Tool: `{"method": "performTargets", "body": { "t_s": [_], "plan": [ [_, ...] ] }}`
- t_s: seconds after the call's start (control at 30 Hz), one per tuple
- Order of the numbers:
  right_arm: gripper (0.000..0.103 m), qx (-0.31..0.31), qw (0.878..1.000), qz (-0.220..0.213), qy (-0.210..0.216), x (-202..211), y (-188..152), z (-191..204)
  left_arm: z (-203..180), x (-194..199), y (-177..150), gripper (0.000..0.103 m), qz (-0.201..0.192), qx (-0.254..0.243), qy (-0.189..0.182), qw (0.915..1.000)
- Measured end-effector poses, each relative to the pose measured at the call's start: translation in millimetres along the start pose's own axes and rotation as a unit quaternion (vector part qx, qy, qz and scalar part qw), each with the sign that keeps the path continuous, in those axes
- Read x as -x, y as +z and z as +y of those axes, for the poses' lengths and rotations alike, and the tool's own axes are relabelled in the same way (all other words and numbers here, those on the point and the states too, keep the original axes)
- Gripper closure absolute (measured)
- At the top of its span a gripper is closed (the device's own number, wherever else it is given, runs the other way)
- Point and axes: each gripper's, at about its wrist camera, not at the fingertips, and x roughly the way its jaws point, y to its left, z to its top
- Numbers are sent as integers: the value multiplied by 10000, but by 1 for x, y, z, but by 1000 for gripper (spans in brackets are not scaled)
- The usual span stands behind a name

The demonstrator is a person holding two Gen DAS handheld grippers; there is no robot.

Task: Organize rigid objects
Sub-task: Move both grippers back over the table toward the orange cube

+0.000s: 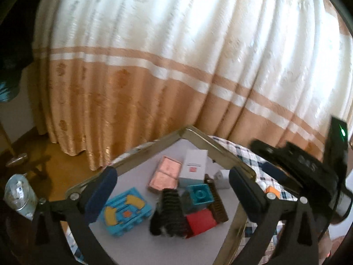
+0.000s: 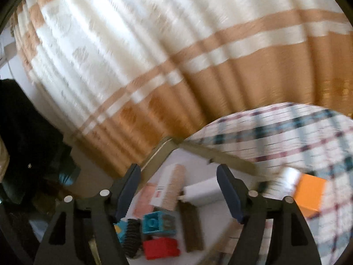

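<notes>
Hanging above a metal-rimmed tray [image 1: 198, 135], the left gripper [image 1: 172, 185] has its jaws spread wide with nothing between the pads. Framed between them lie the sorted pieces: a turquoise toy panel with yellow inlays [image 1: 125, 212] nearest the left pad, a black ribbed piece [image 1: 171, 209] in the middle (its lower end blurred and hard to name), a teal brick [image 1: 200, 195] and a red brick [image 1: 200, 222] touching each other, and a brown toothed strip [image 1: 217, 201] toward the right pad. Farther out sit a pink copper-toned box [image 1: 165, 174] and a white carton [image 1: 195, 164]. Beyond the right pad, a small orange block [image 1: 272, 191] rests on the plaid cloth [image 1: 240, 152], half hidden by the right gripper's body [image 1: 308, 167].

From the right wrist view, the right gripper [image 2: 178, 190] shows jaws partly open and empty over the same tray; motion blur smears everything. An orange box [image 2: 308, 194] lies outside its right pad. The curtain [image 1: 154, 55] fills the background.
</notes>
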Motion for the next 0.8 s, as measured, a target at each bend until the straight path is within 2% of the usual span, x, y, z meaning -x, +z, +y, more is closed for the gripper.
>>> {"method": "performTargets", "body": {
  "t_s": [0.1,0.2,0.3,0.6,0.73,0.8],
  "plan": [
    [29,-125,9988,-340,-336,24,-9,-18,1,7,-7,1,-196,52,104,9997],
    [29,-111,9950,-693,-712,45,-19,-31,-10,20,-21,1,-478,-126,300,9983],
    [29,119,9885,-996,-1130,65,-29,-39,-31,28,-37,1,-658,-413,293,9965],
    [29,232,9713,-1326,-1960,99,-49,-70,-96,29,-68,1,-781,-1395,256,9868],
    [29,127,9660,-1363,-2192,107,-53,-83,-108,30,-70,1,-833,-1407,240,9862],
    [29,53,9642,-1393,-2254,111,-54,-88,-114,28,-74,1,-726,-1498,274,9857]
  ]
}}
